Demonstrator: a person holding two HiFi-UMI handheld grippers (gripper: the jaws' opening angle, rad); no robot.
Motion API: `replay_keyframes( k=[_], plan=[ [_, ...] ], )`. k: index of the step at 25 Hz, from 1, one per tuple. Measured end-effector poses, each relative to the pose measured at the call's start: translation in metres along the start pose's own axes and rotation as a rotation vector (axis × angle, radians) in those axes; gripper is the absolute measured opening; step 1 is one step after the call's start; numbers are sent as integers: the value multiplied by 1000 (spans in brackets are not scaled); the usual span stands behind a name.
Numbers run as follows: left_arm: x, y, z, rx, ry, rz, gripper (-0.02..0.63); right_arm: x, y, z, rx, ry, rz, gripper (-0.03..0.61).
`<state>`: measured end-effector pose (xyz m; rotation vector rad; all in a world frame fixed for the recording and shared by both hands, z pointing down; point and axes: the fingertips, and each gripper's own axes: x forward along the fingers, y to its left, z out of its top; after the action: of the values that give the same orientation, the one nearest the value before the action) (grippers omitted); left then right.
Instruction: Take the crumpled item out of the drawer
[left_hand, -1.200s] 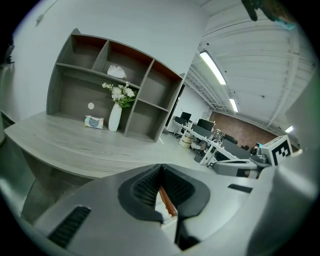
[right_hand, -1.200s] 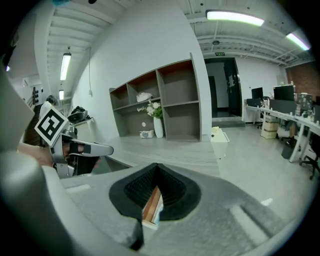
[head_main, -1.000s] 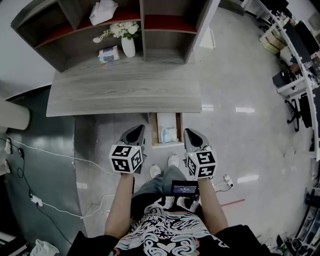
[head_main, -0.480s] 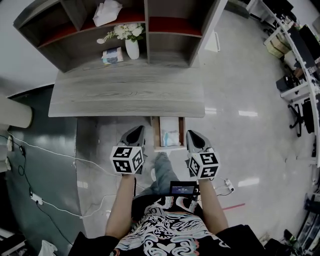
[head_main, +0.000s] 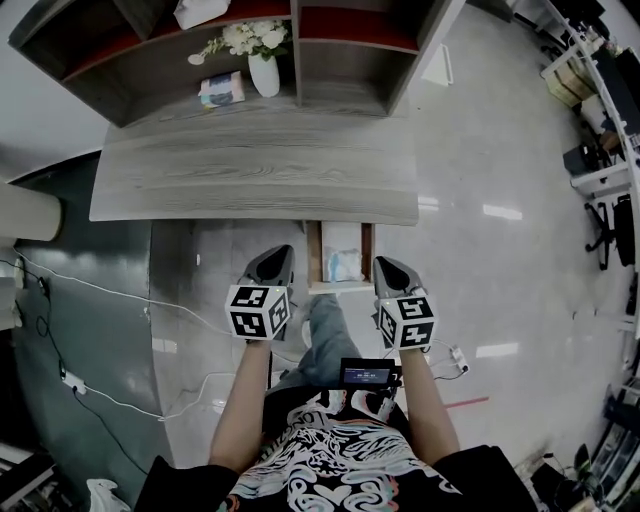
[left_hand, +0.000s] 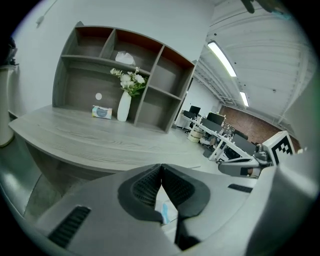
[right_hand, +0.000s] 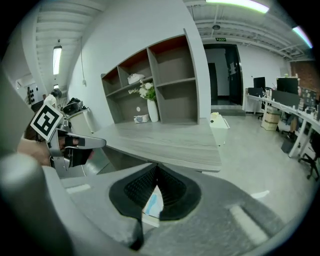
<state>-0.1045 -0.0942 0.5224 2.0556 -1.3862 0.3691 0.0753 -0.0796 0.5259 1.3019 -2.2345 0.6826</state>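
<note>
A pale blue and white crumpled item (head_main: 341, 265) lies in the open drawer (head_main: 315, 258) that sticks out from under the grey desk (head_main: 250, 170). My left gripper (head_main: 281, 255) hovers just left of the drawer, shut and empty. Just right of the drawer my right gripper (head_main: 384, 264) is also shut with nothing held. In the left gripper view the jaws (left_hand: 161, 168) meet at their tips, and the item (left_hand: 166, 212) shows below them. The right gripper view shows closed jaws (right_hand: 157, 168) over the same item (right_hand: 151, 204).
A shelf unit (head_main: 290, 40) stands at the back of the desk with a vase of flowers (head_main: 263, 72) and a small pack (head_main: 221, 88). Cables (head_main: 90, 300) run over the floor at left. Office desks and chairs (head_main: 605, 150) line the right. The person's leg (head_main: 325, 335) is under the drawer.
The person has stepped closer to the desk. Both grippers now sit slightly nearer the drawer's sides, still shut. The item has not moved.
</note>
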Motion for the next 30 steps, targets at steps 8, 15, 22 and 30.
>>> replay_keyframes(
  k=[8,15,22,30],
  plan=[
    [29,7,-42,-22,128,-3,8,27,-7,-41,-59,135,35,5],
    [49,5,-79,-43,229,-11,8,49,-11,-79,-75,263,69,5],
    [69,11,-110,-41,323,-8,8,71,-14,-110,-112,369,118,6],
    [88,10,-132,-21,392,-13,8,95,-3,-144,-159,468,199,32]
  ],
)
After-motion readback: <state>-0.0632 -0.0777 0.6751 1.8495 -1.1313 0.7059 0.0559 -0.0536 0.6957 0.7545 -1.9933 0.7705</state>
